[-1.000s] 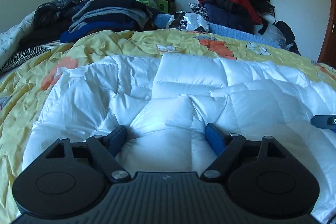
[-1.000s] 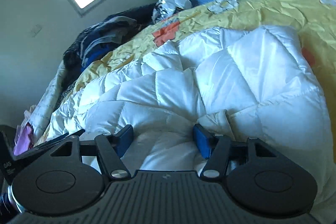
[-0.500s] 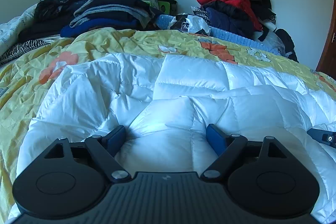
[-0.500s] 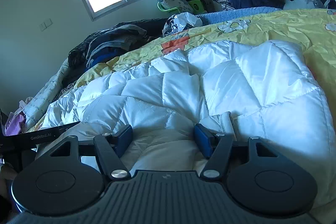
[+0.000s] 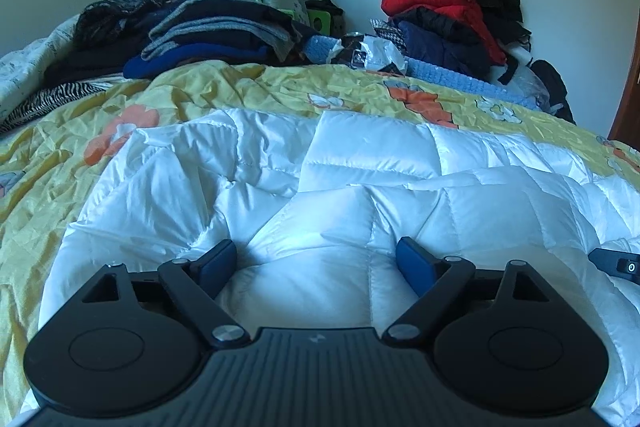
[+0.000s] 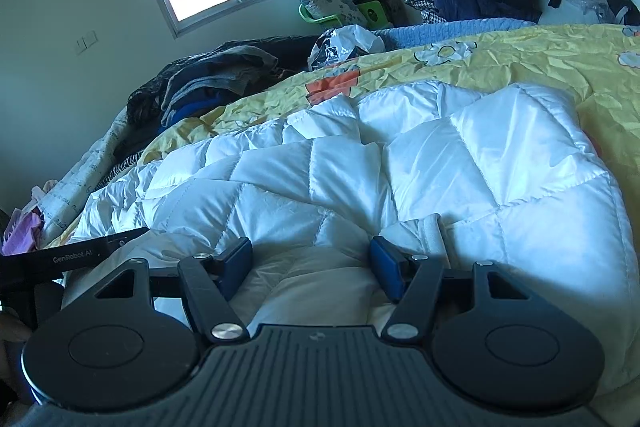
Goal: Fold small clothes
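Your left gripper (image 5: 318, 261) and right gripper (image 6: 310, 261) both gape wide, blue pads pressed into the white quilted puffy jacket (image 5: 360, 187) (nothing pinched), spread across the yellow floral bedsheet (image 5: 240, 87).

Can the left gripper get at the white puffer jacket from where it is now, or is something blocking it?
Probably yes. The left gripper has its jaws open, with the white puffer jacket bulging up between them, and nothing else lies across that spot. The right gripper is off to the side, also open over the jacket.
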Available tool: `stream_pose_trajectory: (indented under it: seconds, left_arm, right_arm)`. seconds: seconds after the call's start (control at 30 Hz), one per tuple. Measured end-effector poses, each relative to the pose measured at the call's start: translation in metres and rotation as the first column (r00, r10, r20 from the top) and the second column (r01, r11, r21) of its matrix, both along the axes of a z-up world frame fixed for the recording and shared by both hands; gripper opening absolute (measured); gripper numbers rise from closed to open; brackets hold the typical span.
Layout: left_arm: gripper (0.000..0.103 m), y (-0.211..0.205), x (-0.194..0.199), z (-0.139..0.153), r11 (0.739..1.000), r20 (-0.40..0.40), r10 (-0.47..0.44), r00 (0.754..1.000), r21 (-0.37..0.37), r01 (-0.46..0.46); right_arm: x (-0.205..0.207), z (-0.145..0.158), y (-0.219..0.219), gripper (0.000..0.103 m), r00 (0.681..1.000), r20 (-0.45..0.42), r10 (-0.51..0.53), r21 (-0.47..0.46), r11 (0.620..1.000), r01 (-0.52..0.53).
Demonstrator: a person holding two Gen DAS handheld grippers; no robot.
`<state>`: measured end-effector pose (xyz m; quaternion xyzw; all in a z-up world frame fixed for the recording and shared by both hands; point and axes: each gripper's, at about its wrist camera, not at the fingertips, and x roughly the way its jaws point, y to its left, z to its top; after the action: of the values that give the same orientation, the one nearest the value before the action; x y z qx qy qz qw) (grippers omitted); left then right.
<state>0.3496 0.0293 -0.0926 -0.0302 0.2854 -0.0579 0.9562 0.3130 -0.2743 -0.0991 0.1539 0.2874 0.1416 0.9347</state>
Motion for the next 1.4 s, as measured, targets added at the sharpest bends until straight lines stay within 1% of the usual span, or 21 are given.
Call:
stream_pose_trajectory:
  seconds: [0.2,0.27,0.3,0.33,0.4,0.5,0.6,0.77,0.87,0.9,0.93,0.97,1.0,1.03,1.1,1.17,1.2,1.3,1.33,1.37,1.4]
  left_arm:
    - [0.091,0.003,0.0,0.0,1.0,0.001,0.015,1.0,-0.013,-0.015]
    - [0.091,0.003,0.0,0.0,1.0,0.002,0.019,1.0,-0.011,-0.019]
    - [0.091,0.003,0.0,0.0,1.0,0.003,0.021,1.0,-0.01,-0.021]
    - [0.091,0.003,0.0,0.0,1.0,0.005,0.022,1.0,-0.011,-0.022]
    - [0.091,0.004,-0.001,0.0,1.0,0.007,0.024,1.0,-0.016,-0.024]
    - [0.091,0.005,0.0,0.0,0.999,0.005,0.022,1.0,-0.029,-0.021]
    - [0.091,0.006,0.0,0.0,0.999,0.004,0.021,1.0,-0.036,-0.021]
    - [0.092,0.006,0.0,0.0,0.999,0.004,0.023,1.0,-0.032,-0.022]
    - [0.093,0.004,0.0,-0.001,0.999,0.008,0.028,1.0,-0.016,-0.028]
    - [0.094,0.003,0.0,-0.001,1.0,0.007,0.03,1.0,-0.011,-0.03]
    - [0.094,0.003,0.0,-0.001,0.999,0.006,0.032,0.999,-0.007,-0.032]
    - [0.095,0.002,0.0,-0.001,0.999,0.005,0.035,0.999,0.0,-0.035]
    - [0.096,0.0,0.0,-0.001,0.999,0.005,0.038,0.999,0.009,-0.038]
    - [0.096,-0.001,0.001,-0.001,0.999,0.004,0.04,0.999,0.02,-0.041]
    - [0.097,-0.003,0.0,0.0,0.998,0.01,0.048,0.999,0.032,-0.048]
    - [0.097,-0.004,-0.003,0.002,0.997,0.022,0.06,0.998,0.04,-0.061]
    - [0.097,-0.003,-0.005,0.003,0.997,0.03,0.068,0.997,0.039,-0.07]
    - [0.097,0.0,-0.015,0.012,0.994,0.078,0.096,0.992,0.035,-0.099]
    - [0.097,0.002,-0.02,0.018,0.994,0.098,0.106,0.99,0.028,-0.109]
    - [0.097,0.005,-0.026,0.026,0.993,0.118,0.113,0.987,0.01,-0.115]
    - [0.097,0.01,-0.033,0.035,0.993,0.135,0.116,0.984,-0.022,-0.114]
  right_arm:
    - [-0.012,0.007,-0.009,0.069,1.0,0.012,-0.027,0.036,0.999,0.026]
    - [-0.033,0.017,-0.024,0.077,0.996,0.02,-0.084,0.125,0.989,0.08]
    - [-0.045,0.022,-0.034,0.086,0.994,0.02,-0.108,0.188,0.977,0.102]
    - [-0.061,0.027,-0.047,0.091,0.992,0.021,-0.127,0.248,0.962,0.118]
    - [-0.095,0.033,-0.071,0.092,0.988,0.034,-0.154,0.314,0.94,0.136]
    - [-0.148,0.036,-0.098,0.092,0.983,0.01,-0.183,0.31,0.935,0.171]
    - [-0.21,0.03,-0.121,0.093,0.978,-0.06,-0.201,0.319,0.924,0.21]
    - [-0.305,0.022,-0.132,0.093,0.966,-0.099,-0.239,0.338,0.905,0.258]
    - [-0.344,0.032,-0.127,0.092,0.96,-0.062,-0.272,0.269,0.922,0.278]
    - [-0.357,0.042,-0.125,0.09,0.956,-0.021,-0.292,0.211,0.933,0.29]
    - [-0.368,0.053,-0.123,0.09,0.95,0.03,-0.311,0.136,0.943,0.304]
    - [-0.382,0.069,-0.122,0.091,0.939,0.107,-0.328,0.009,0.944,0.329]
    - [-0.393,0.082,-0.122,0.092,0.926,0.174,-0.336,-0.103,0.928,0.357]
    - [-0.405,0.097,-0.124,0.092,0.907,0.251,-0.339,-0.236,0.887,0.397]
    - [-0.427,0.12,-0.126,0.096,0.849,0.409,-0.335,-0.48,0.713,0.512]
    - [-0.442,0.134,-0.129,0.102,0.798,0.533,-0.281,-0.643,0.479,0.598]
    - [-0.448,0.139,-0.13,0.103,0.775,0.589,-0.231,-0.704,0.324,0.632]
    - [-0.456,0.147,-0.142,0.103,0.747,0.657,-0.102,-0.752,-0.019,0.659]
    - [-0.457,0.152,-0.147,0.103,0.734,0.673,-0.09,-0.74,-0.074,0.669]
    - [-0.458,0.156,-0.151,0.103,0.71,0.699,-0.079,-0.714,-0.106,0.692]
    - [-0.46,0.16,-0.151,0.103,0.69,0.72,-0.07,-0.693,-0.1,0.714]
